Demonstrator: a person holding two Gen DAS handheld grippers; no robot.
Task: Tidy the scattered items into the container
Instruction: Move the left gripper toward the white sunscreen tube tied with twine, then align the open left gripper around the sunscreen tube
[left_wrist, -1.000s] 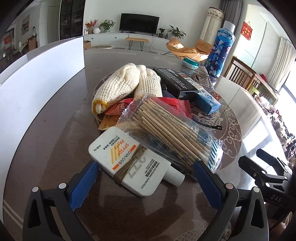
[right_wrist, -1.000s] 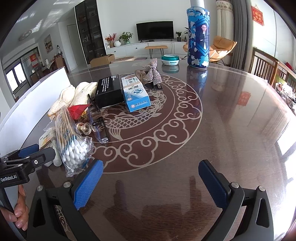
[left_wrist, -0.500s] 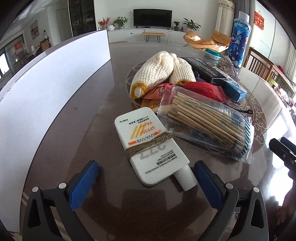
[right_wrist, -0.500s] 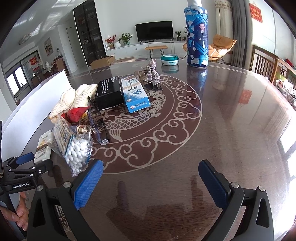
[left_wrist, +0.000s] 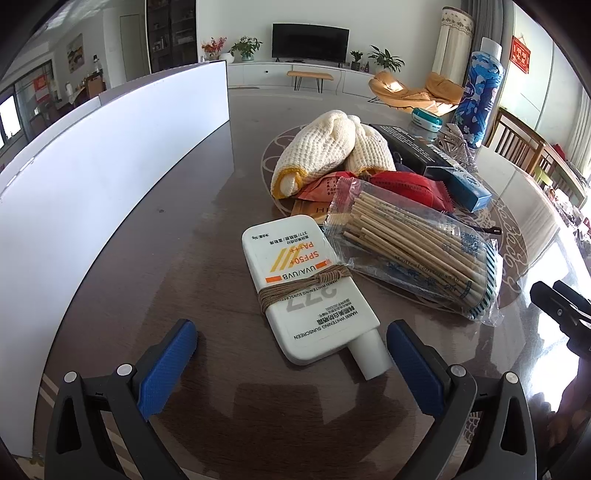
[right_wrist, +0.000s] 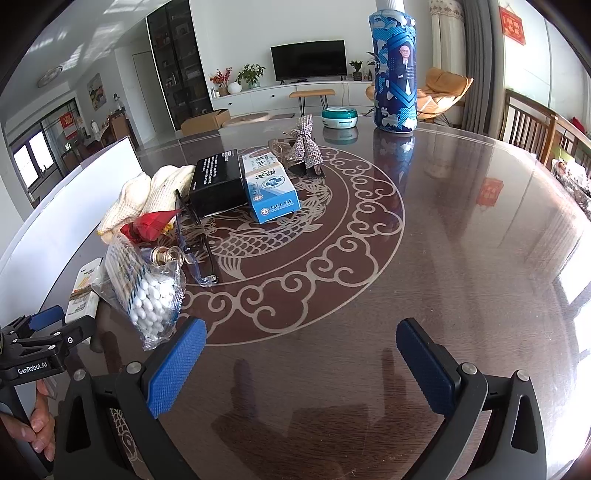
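Sunscreen tube (left_wrist: 308, 291) twine-bound, partly under cotton swab bag (left_wrist: 417, 254), white container (left_wrist: 92, 184) cropped, both jaws open, empty.

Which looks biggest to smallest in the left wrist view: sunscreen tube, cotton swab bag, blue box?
1. Cotton swab bag and sunscreen tube look alike, both near the camera.
2. Blue box, smallest, but farther away.

Bright living room: dark TV (right_wrist: 309, 60) on a white wall over a long white cabinet (right_wrist: 295, 94), orange lounge chair (right_wrist: 445, 90) nearby, wooden chairs (right_wrist: 532, 122) on the right, sun glare on the glossy table (right_wrist: 461, 240).
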